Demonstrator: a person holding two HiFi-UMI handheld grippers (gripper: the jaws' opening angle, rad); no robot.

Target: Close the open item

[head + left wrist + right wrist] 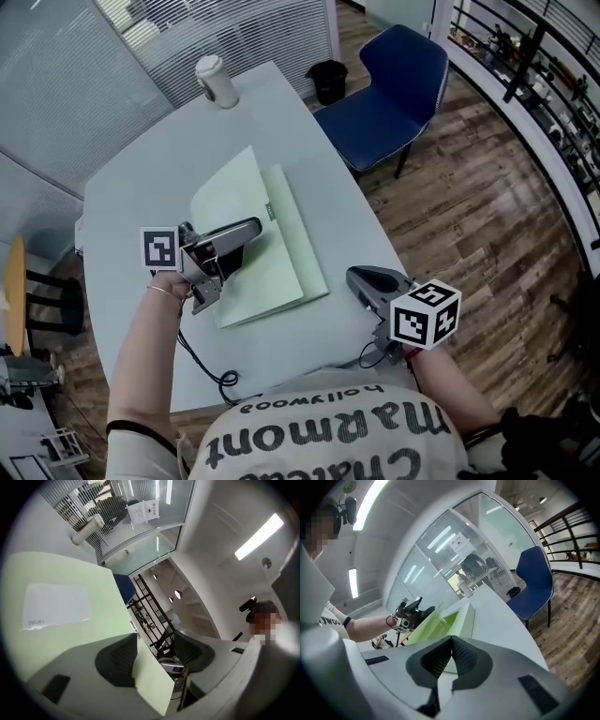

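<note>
Pale green folder (281, 262) lying at the middle of the white table (169, 159), part open: lower leaf flat on the tabletop, upper cover (230, 197) raised at a tilt above it. White label (56, 605) stuck on the cover face, print too small to read.

Left gripper (246, 239) set at the cover's free edge, on the person's side of the folder. Jaws apart in the left gripper view; corner of the cover (150, 679) standing between them, lying against one ribbed pad (117, 660) and clear of the other. Not clamped.

Right gripper (361, 278) held over bare tabletop just beside the folder's near right corner, not touching it. Jaws closed pad to pad in the right gripper view, nothing between them.

Lidded paper cup (216, 81) upright near the far table edge, well apart from the folder. Black cable (211, 370) looped on the near edge below the left gripper. Blue chair (394, 89) beside the table's far right side, on wood flooring. Small black bin (328, 80) next to the chair.
</note>
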